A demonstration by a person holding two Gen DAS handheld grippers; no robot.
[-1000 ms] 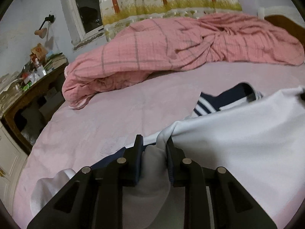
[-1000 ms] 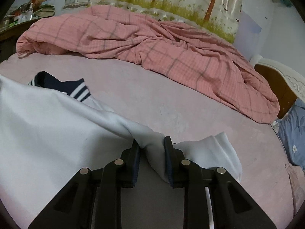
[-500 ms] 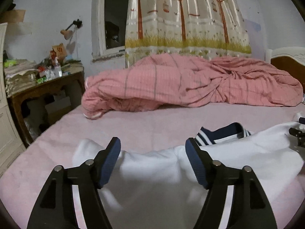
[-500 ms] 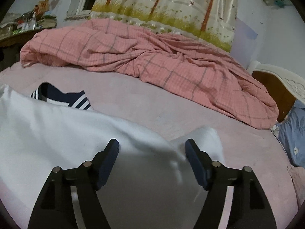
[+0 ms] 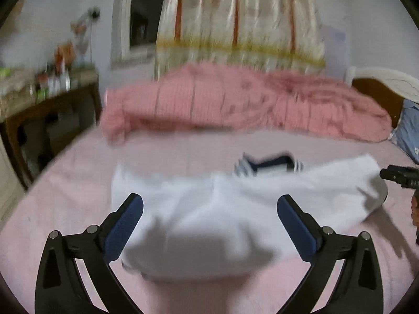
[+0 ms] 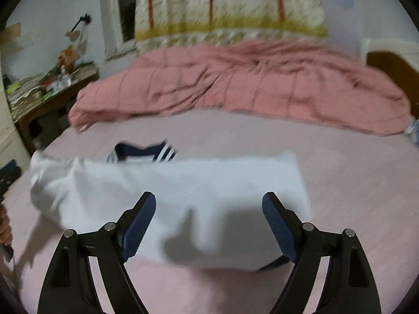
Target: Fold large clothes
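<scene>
Lying flat on the pale pink bed sheet [image 5: 86, 183], the large white garment with a navy, white-striped collar [image 5: 209, 209] is spread across the bed as a wide folded band, its collar [image 6: 142, 153] showing at the far edge. No finger touches the cloth.

Left gripper [image 5: 209, 225]: its two black fingers with blue ribbed pads [image 5: 123, 227] stand wide apart and are opening further. White fabric is seen in the gap between them, but it lies on the sheet below and neither pad presses on it. The gripper's shadow falls on the near part of the garment.

Right gripper [image 6: 209, 225]: its blue-padded fingers [image 6: 138, 225] are likewise spread and opening. The garment [image 6: 183, 183] is seen in the gap, lying free on the bed with no contact from either pad; a dark shadow crosses its near edge.

Each gripper appears at the border of the other's view: the right one as a dark tip at the right edge of the left wrist view, near the garment's right end; the left one as a dark shape at the left edge of the right wrist view, with part of a hand [image 6: 4, 229] below it.

Behind the garment, well apart from it, a rumpled pink checked quilt [image 6: 235, 86] runs across the far side of the bed. A tree-patterned curtain [image 5: 235, 18] hangs behind it beside a dark window [image 5: 142, 13]. A cluttered brown wooden bench [image 6: 49, 96] stands at the left. Both views are blurred, so finer detail cannot be told.
</scene>
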